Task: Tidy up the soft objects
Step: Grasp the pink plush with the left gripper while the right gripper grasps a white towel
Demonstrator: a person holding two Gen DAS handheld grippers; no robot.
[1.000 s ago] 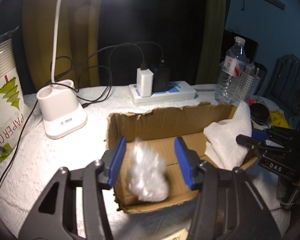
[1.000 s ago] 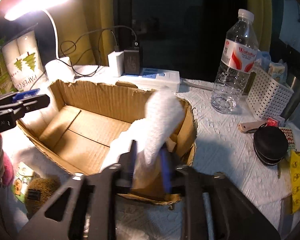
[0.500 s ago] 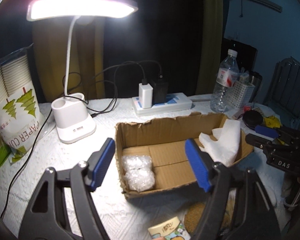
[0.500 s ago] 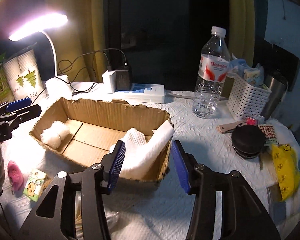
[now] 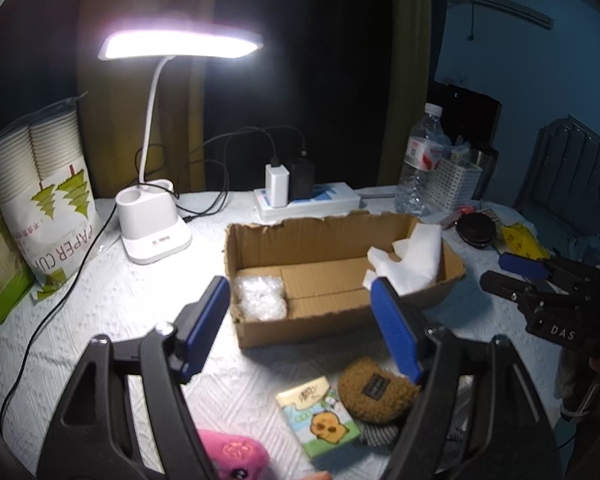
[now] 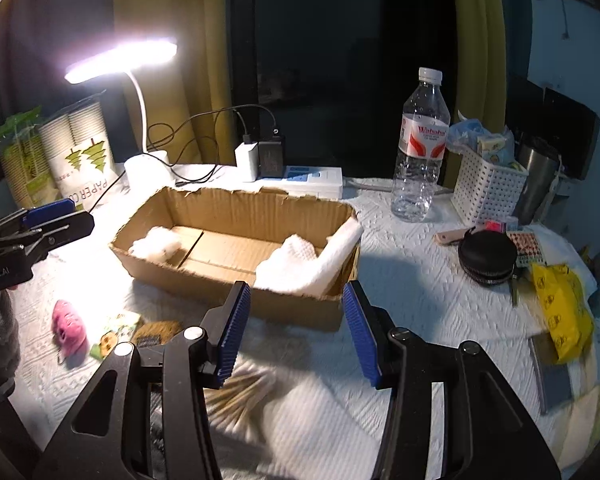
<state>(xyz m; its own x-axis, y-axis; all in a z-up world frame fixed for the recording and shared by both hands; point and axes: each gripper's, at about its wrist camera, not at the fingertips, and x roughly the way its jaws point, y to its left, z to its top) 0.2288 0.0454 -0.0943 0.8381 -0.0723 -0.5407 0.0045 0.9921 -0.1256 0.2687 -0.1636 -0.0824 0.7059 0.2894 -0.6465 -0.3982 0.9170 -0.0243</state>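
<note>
Cardboard box (image 6: 236, 240) taken as landmark. Inside it, at its left end, a wad of clear crinkled plastic wrap (image 5: 260, 298); at its right end, a folded white foam sheet (image 6: 308, 264) draped partly over the rim. Both lie free, nothing touching them.

Left gripper (image 5: 300, 324) hangs in front of the box, jaws having just been opening, now parted with nothing between them. Right gripper (image 6: 296, 328) likewise in front of the box's near wall, jaws just opened, released and empty.

Still outside, in front of the box on the white table cover: a brown fuzzy pouch (image 5: 376, 390), a tissue packet (image 5: 318, 414) just beside it, and a pink plush toy (image 6: 69, 326) further left. A bundle of thin wooden sticks (image 6: 240, 394) lies under the right gripper; not soft, probably not for the box.

Handling, as judged: the pouch looks light and squashy and should compress under the pads; best pinched across its middle. The packet's glossy film may slip, so a grip across its narrow width suits. The plush is light; take the body, not the key loop.
</note>
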